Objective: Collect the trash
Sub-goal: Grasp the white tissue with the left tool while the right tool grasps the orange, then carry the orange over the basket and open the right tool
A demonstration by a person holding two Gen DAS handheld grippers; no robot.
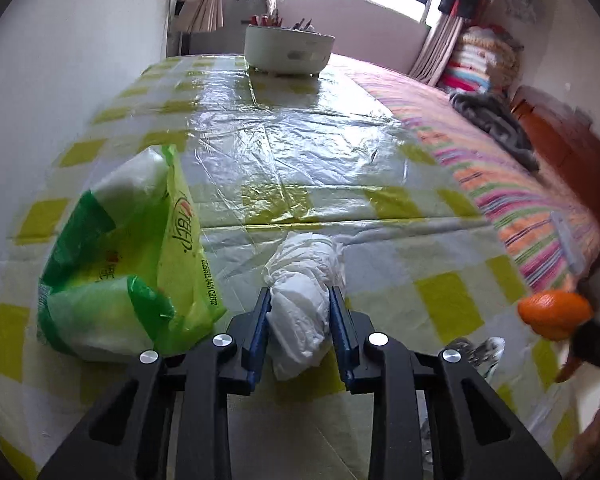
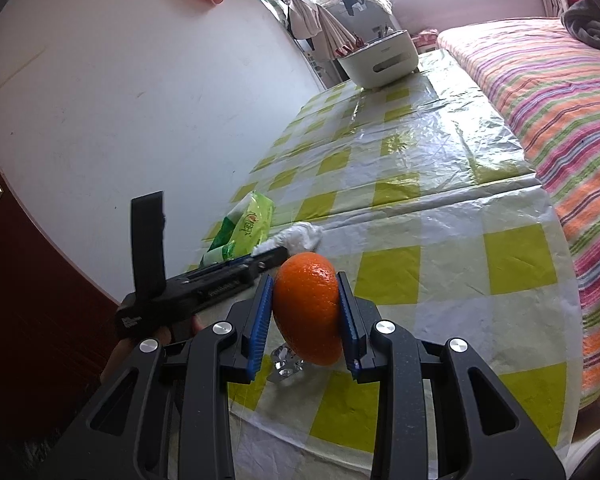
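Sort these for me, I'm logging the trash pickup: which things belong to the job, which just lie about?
Job: crumpled white tissue in left gripper; orange in right gripper.
Lying about: green tissue pack, white tub, checked tablecloth, striped bed.

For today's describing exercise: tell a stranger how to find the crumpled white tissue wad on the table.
Start at the table with the yellow-checked plastic cloth. Near its front edge, beside the green tissue pack, lies the tissue wad, between the left gripper jaws. It alone is plain white and crumpled.
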